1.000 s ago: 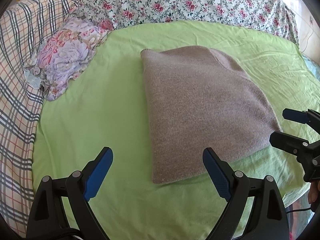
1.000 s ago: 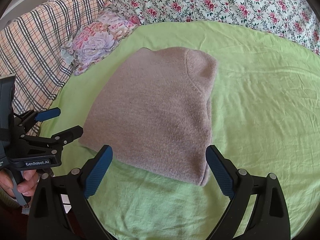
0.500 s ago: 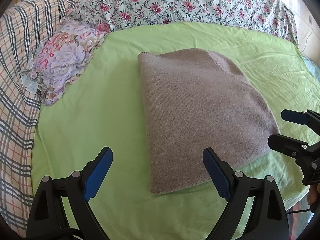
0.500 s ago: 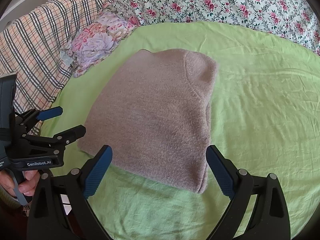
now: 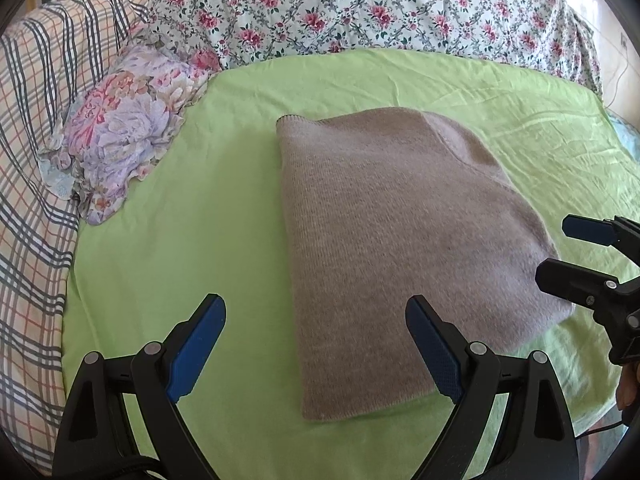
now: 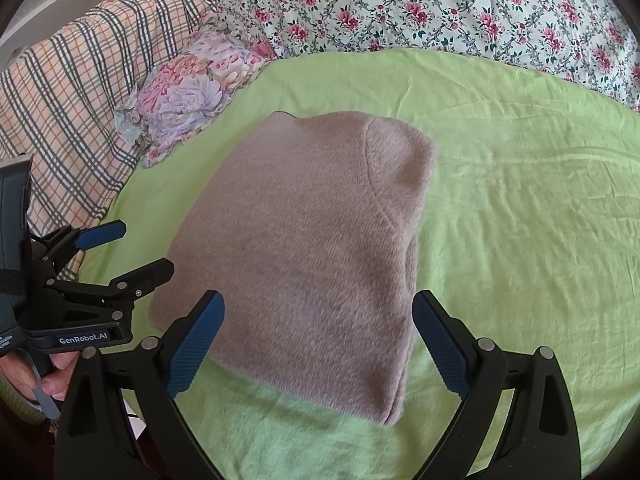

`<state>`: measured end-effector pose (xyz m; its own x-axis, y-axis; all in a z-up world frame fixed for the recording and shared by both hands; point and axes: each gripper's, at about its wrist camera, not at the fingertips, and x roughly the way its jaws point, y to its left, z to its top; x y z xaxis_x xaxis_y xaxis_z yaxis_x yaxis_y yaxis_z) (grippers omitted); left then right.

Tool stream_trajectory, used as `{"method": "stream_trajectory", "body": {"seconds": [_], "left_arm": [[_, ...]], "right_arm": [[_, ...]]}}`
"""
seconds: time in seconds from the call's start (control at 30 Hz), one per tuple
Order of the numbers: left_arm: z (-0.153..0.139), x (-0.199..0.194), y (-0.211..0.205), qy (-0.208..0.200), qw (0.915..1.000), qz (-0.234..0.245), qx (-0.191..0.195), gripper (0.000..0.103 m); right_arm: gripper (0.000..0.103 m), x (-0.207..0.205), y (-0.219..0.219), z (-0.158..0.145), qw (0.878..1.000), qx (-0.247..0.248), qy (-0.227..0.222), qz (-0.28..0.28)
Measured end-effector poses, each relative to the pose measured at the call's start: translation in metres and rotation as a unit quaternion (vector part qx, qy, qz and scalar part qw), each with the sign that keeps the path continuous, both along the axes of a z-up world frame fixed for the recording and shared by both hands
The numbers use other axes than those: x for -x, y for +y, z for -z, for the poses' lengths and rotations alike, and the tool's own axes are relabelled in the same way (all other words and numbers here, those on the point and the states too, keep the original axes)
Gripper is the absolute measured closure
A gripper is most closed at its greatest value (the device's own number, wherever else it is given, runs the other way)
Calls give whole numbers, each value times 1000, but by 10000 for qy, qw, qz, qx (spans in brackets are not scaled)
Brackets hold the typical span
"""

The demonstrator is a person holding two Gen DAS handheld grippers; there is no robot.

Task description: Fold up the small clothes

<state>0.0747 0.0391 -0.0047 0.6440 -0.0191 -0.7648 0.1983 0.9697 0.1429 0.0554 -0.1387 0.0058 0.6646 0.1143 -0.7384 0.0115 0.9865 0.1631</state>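
Since the folded knit garment (image 5: 400,248) looks soft and floppy, both wide-open grippers, left gripper (image 5: 316,344) and right gripper (image 6: 318,340), should pinch its near corners.

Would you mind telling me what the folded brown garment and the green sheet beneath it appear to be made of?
The brown garment looks like knitted wool or acrylic: fine ribbed rows, fuzzy matte surface, soft thick edges. The green sheet looks like thin woven cotton or a blend: smooth, slightly lustrous, with sharp fine creases. Fibre content cannot be confirmed by sight.
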Motion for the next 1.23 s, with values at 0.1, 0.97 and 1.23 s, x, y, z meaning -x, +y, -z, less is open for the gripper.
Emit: {"method": "stream_trajectory", "body": {"seconds": [0.1, 0.97, 1.23], "left_arm": [[0, -5, -1, 2, 10000, -41, -12, 11], [-9, -8, -11, -66, 9999, -6, 93, 11], [-12, -14, -11, -152, 9998, -29, 109, 11]], "right_arm": [[8, -3, -1, 1, 10000, 9, 11, -5], [8, -3, -9, -2, 10000, -46, -72, 37], [8, -14, -18, 1, 10000, -29, -37, 37]]}}
